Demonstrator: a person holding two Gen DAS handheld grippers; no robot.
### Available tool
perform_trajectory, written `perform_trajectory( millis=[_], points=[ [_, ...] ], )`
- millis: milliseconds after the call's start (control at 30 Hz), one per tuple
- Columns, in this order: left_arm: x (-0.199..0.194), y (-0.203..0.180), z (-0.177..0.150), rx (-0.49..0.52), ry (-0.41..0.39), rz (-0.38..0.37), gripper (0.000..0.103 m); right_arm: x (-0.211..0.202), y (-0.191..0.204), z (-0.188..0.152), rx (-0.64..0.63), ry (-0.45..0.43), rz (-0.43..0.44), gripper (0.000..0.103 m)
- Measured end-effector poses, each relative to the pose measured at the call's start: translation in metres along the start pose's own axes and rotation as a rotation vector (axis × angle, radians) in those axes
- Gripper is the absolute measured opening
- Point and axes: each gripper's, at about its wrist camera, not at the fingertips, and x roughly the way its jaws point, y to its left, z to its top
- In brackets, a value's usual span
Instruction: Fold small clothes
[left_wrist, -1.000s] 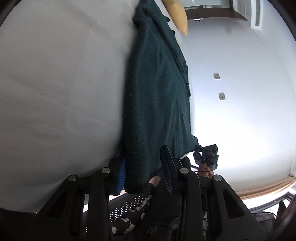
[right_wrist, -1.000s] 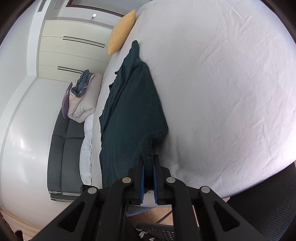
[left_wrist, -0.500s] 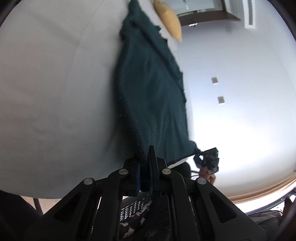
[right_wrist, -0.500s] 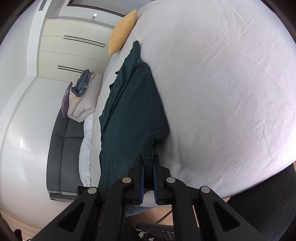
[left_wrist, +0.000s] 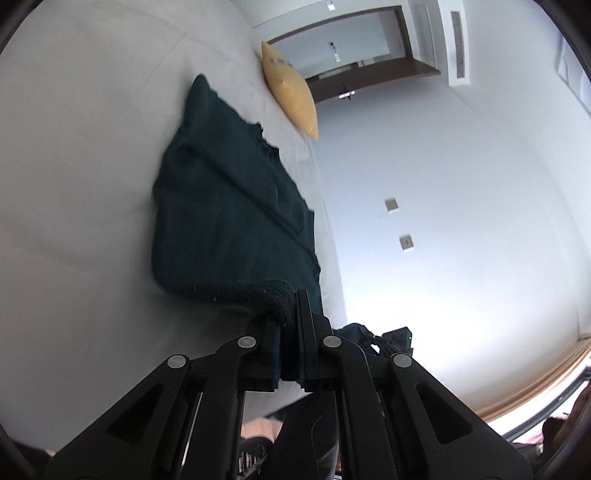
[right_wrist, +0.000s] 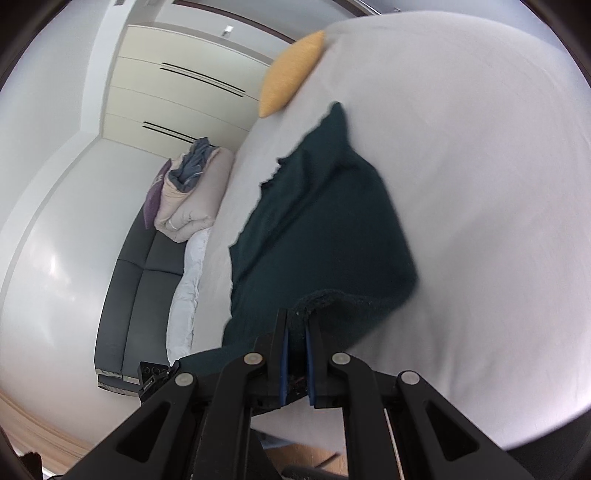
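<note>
A dark green fleece garment lies on the white bed sheet; it also shows in the right wrist view. My left gripper is shut on one near corner of the garment's hem. My right gripper is shut on the other near corner. Both corners are lifted off the sheet and the near edge curls up over the rest of the garment. The far end still lies flat on the bed.
A yellow pillow lies at the far end of the bed. A dark sofa with a rolled duvet stands left of the bed. The other gripper shows at each view's lower edge.
My left gripper has closed on the garment's near corner. Both grippers have lifted the near hem and carried it forward over the garment, so it looks shorter now.
</note>
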Motion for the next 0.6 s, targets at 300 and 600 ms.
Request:
perform_trajectory(
  millis=[300, 600],
  points=[
    [0.013, -0.007, 0.071, -0.006, -0.067, 0.015, 0.005, 0.045, 0.038, 0.076, -0.047, -0.037, 0.019, 0.007],
    [0.059, -0.024, 0.153, 0.019, -0.081, 0.045, 0.005, 0.090, 0.046, 0.145, -0.011, -0.091, 0.002, 0.007]
  ],
)
